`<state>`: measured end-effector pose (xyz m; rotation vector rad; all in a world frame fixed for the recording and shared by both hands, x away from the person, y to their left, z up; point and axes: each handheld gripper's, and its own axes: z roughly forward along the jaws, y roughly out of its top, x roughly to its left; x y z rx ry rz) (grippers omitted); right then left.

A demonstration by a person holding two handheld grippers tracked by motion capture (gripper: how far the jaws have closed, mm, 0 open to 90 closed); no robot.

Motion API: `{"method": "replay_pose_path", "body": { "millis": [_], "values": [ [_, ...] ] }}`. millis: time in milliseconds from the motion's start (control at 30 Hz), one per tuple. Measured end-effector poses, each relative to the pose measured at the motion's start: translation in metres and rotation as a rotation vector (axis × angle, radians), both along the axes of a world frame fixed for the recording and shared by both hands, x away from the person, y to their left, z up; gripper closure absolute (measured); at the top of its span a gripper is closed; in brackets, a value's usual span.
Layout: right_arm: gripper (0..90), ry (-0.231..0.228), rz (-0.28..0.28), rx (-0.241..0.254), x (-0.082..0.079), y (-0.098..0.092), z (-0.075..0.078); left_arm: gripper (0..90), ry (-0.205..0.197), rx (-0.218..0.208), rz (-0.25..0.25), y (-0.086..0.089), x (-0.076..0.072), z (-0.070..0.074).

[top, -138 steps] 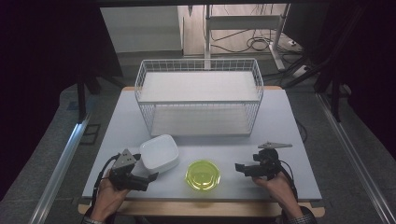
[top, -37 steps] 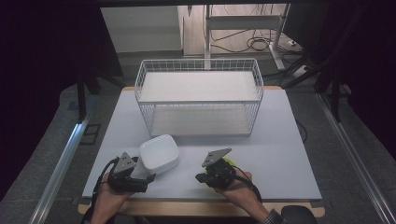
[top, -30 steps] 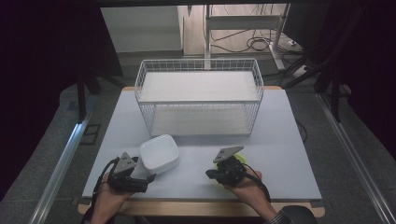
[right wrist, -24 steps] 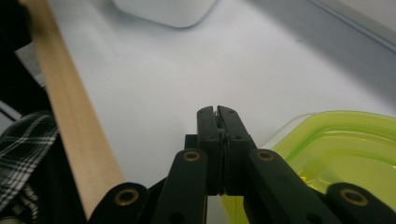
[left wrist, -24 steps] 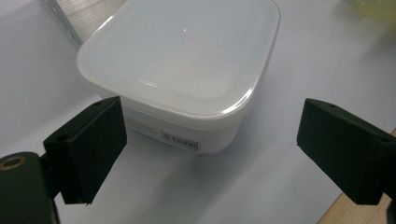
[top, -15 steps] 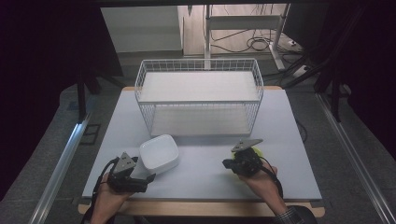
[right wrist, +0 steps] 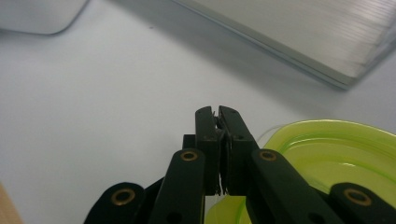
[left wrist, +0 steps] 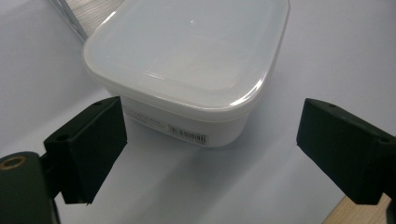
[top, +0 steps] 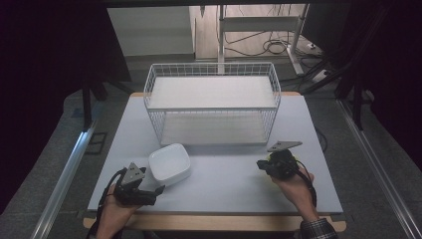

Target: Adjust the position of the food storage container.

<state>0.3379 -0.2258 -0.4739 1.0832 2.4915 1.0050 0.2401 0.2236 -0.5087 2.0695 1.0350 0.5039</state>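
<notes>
Green lid (right wrist: 336, 158): pinched at its rim by the right gripper (right wrist: 219, 135), jaws closed, at table's (top: 224, 174) 4 o'clock, likely for carrying. White box (left wrist: 187, 70): 7 o'clock, ahead of left gripper (left wrist: 210, 154), jaws wide, probably to steady it. Wire basket (top: 212, 102): 12 o'clock.

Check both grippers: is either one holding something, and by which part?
The right gripper is shut on the rim of the yellow-green lid, pinching its edge. The left gripper is open, holding nothing, its jaws standing apart before the white container.
</notes>
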Motion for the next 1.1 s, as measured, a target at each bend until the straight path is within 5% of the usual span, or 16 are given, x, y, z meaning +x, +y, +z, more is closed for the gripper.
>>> {"method": "replay_pose_path", "body": {
  "millis": [400,567,833,1100],
  "values": [
    [84.3,-0.008,-0.077,0.010,0.005,-0.023,0.002,8.1,0.041,-0.007,-0.003,0.002,0.002,-0.001],
    [83.8,-0.007,-0.068,0.026,0.004,-0.020,0.004,14.3,0.017,-0.007,0.019,0.007,0.001,0.003],
    [83.1,-0.022,-0.029,0.025,0.001,-0.009,0.006,48.9,0.009,-0.015,0.069,0.029,0.001,0.004],
    [83.4,-0.030,0.002,0.009,-0.001,0.002,0.004,74.3,0.061,-0.046,0.132,0.044,0.017,-0.004]
  ]
}}
